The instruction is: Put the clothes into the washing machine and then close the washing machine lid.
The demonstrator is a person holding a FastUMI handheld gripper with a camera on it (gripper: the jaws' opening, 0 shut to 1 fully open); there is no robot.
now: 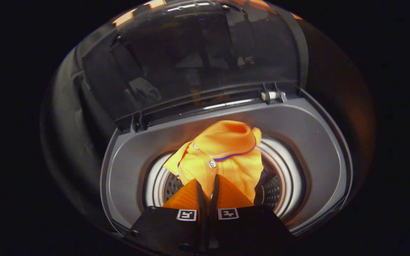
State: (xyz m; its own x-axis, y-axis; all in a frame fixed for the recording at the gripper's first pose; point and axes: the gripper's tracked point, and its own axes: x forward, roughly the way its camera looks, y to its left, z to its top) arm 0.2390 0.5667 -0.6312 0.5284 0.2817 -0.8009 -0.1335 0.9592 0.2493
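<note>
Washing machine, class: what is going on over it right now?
A handheld gripper is shut on an orange shirt, holding it bunched over the washing machine's drum. The shirt hangs at the drum's mouth, not yet let go. The transparent lid stands raised behind it, so closing it remains to be done.

surroundings: dark, nothing distinct beside or behind the machine
wall [336, 103]: dim, faint warm orange glow

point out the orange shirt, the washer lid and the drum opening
orange shirt [222, 156]: gripper view, bunched cloth ahead of the fingers
washer lid [198, 57]: gripper view, middle of the raised clear panel
drum opening [283, 167]: gripper view, pale ring beside the shirt
</note>
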